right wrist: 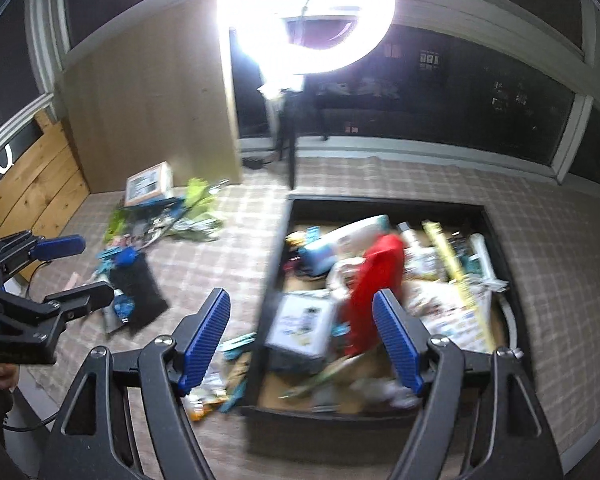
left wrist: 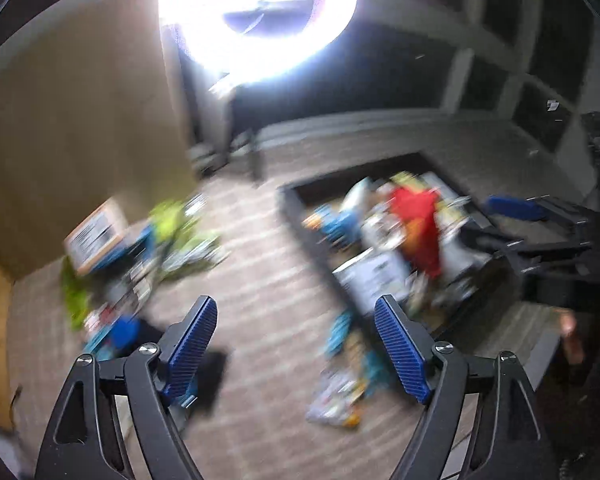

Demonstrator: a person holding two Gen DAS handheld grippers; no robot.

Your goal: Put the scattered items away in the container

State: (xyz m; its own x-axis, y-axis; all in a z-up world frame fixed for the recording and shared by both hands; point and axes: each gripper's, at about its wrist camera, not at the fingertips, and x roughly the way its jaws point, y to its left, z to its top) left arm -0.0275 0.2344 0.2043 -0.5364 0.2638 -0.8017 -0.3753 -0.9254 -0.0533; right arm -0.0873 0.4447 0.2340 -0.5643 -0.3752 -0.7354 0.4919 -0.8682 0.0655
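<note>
Both hand-held grippers, left (left wrist: 296, 344) and right (right wrist: 302, 336), are hovering spread and empty: the container (right wrist: 500, 240), already holding a red cloth (right wrist: 376, 276), is lying ahead-right, scattered items (right wrist: 160, 224) waiting ahead-left on the floor (right wrist: 228, 256).

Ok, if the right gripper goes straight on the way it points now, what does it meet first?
Probably the red cloth lying in the dark bin. The right gripper is open and holds nothing; blur leaves depth unclear.

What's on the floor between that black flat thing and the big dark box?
Mostly bare checked carpet, seen best in the right wrist view. Nearer the camera, small blurred packets lie against the container, right of the black flat item.
</note>
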